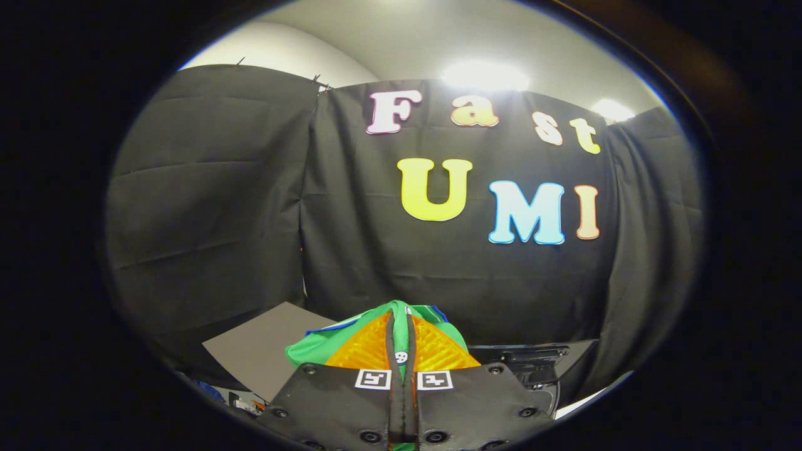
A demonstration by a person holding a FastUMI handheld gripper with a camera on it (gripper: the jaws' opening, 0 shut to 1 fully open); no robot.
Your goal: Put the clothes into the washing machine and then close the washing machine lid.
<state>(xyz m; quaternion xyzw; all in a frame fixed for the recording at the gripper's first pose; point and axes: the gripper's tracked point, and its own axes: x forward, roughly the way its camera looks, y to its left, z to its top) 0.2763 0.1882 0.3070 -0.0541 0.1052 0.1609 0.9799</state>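
The orange-ribbed fingers (376,351) of the hand-held gripper (401,335) are pressed nearly together, with a green fabric garment with blue trim (313,351) pinched between them and held up (probably so it clears the surface for carrying). Beyond, a dark machine part (532,360) and a grey flat panel (263,351) are seen against the black wall.

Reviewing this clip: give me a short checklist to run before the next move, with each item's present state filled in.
1. Hand-held gripper pinching the green garment between its fingers: ok; the orange fingers are closed with fabric between them.
2. Garment lifted off any surface: cannot tell; it bunches around the fingers, its lower part hidden.
3. Washing machine opening located: cannot tell.
4. Lid open: cannot tell.
5. Path ahead unobstructed: ok; beyond the fingers hangs the black cloth wall.
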